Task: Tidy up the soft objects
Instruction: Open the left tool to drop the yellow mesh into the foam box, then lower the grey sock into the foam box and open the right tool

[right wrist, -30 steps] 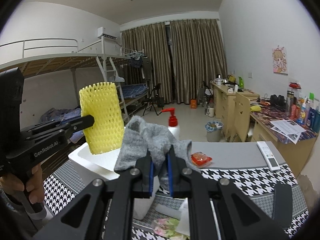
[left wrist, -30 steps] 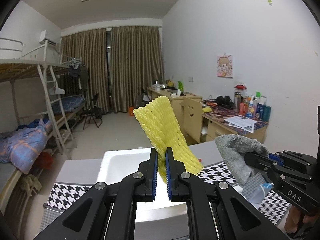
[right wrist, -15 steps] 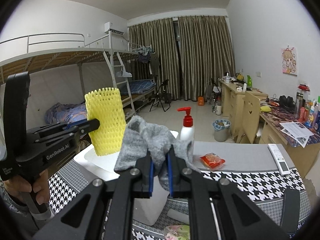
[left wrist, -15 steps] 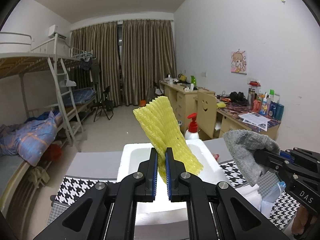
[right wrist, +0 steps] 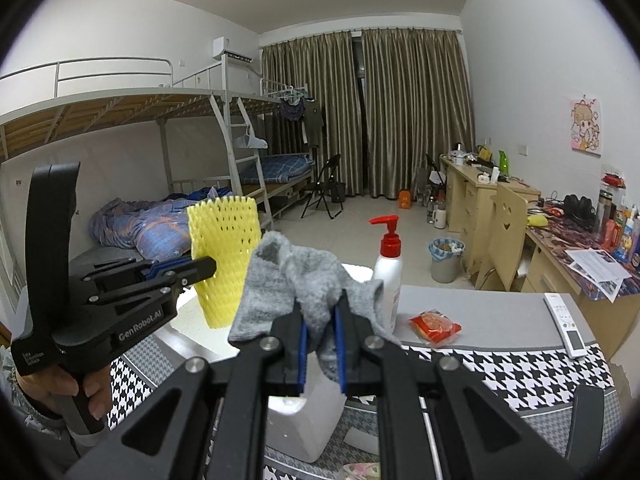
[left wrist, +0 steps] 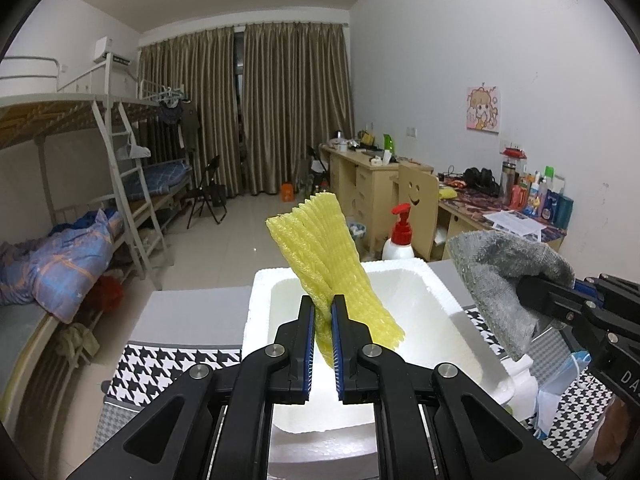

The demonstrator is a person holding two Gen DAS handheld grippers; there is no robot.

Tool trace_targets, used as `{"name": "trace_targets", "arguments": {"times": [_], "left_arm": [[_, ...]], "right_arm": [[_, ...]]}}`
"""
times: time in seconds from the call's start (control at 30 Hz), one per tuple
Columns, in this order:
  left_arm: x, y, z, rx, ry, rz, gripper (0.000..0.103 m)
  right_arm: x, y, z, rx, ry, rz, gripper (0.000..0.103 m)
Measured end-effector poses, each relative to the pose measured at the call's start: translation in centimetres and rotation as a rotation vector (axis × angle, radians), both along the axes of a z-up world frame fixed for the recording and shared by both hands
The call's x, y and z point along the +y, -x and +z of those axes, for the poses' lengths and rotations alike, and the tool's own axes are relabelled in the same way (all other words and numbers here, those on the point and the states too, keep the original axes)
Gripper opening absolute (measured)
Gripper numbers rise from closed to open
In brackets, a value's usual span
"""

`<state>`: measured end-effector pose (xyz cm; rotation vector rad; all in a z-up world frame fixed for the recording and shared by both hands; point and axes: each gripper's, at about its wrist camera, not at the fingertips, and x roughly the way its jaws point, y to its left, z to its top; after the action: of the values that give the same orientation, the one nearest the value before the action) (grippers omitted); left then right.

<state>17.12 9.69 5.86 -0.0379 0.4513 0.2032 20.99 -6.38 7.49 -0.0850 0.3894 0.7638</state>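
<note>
Two grippers hover above a white foam box (left wrist: 440, 284) — the left gripper (left wrist: 323, 316) clamped on a yellow foam fruit net (left wrist: 328, 256), the right gripper (right wrist: 320, 320) pinching a grey sock (right wrist: 300, 272).

"GenRobot.AI" on left tool (right wrist: 202, 268); "DA" on right tool (left wrist: 532, 296).

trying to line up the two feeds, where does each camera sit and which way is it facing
Left wrist view: sits on the left hand-held gripper, looking along its fingers over the white foam box toward the curtains; the gripper clamps the yellow foam net, and the right one enters at right.
Right wrist view: sits on the right hand-held gripper, facing the same curtains; it clamps the grey sock, with the left gripper and the person's hand at left.
Shared: net, sock, box, pump bottle.
</note>
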Motion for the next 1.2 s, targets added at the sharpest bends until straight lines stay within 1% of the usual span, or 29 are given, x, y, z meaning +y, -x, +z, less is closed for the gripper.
{"name": "trace_targets", "arguments": {"times": [0.03,0.07,0.1,0.13,0.17,0.2,0.33,0.4,0.43,0.5,0.63,0.7,0.87,1.0,1.2], "left_arm": [[0.1,0.0,-0.1,0.006,0.000,0.003,0.011],[0.2,0.0,-0.1,0.007,0.000,0.005,0.014],[0.2,0.0,-0.1,0.007,-0.002,0.007,0.023],[0.4,0.1,-0.1,0.005,-0.001,0.010,0.030],[0.6,0.2,-0.2,0.003,0.004,0.012,0.046],[0.7,0.3,-0.1,-0.002,0.009,0.014,0.055],[1.3,1.0,0.0,-0.021,0.015,0.031,0.066],[1.6,1.2,0.1,-0.030,0.018,0.042,0.076],[1.8,1.5,0.1,-0.039,0.017,0.052,0.078],[2.0,1.8,0.3,-0.054,0.017,0.066,0.086],[2.7,2.8,0.6,-0.080,0.011,0.084,0.090],[3.0,3.2,0.7,-0.090,0.007,0.095,0.095],[4.0,4.2,0.7,-0.109,0.029,0.122,0.100],[4.8,4.9,0.6,-0.117,0.023,0.150,0.101],[5.6,5.3,0.1,-0.103,0.033,0.158,0.101]], "right_arm": [[0.1,0.0,0.0,-0.001,0.001,-0.001,0.015],[0.1,-0.1,0.0,-0.002,0.003,-0.002,0.015],[0.2,-0.1,0.0,-0.002,0.005,-0.004,0.015],[0.2,0.0,0.0,-0.002,0.005,-0.004,0.015],[0.3,0.0,0.0,-0.002,0.005,-0.003,0.015],[0.4,0.2,0.0,-0.003,0.008,-0.002,0.015],[0.9,0.2,0.2,-0.005,0.014,0.002,0.015],[1.2,0.2,0.3,-0.008,0.015,0.006,0.015],[1.4,0.1,0.4,-0.008,0.016,0.008,0.015],[1.8,0.1,0.4,-0.008,0.018,0.016,0.015],[2.3,0.1,0.4,-0.006,0.022,0.033,0.015],[2.7,0.2,0.5,-0.006,0.025,0.042,0.015],[3.9,0.2,0.5,-0.004,0.039,0.057,0.015],[4.4,-0.2,0.4,0.004,0.048,0.064,0.015],[5.1,-0.5,0.3,0.019,0.055,0.065,0.015]]}}
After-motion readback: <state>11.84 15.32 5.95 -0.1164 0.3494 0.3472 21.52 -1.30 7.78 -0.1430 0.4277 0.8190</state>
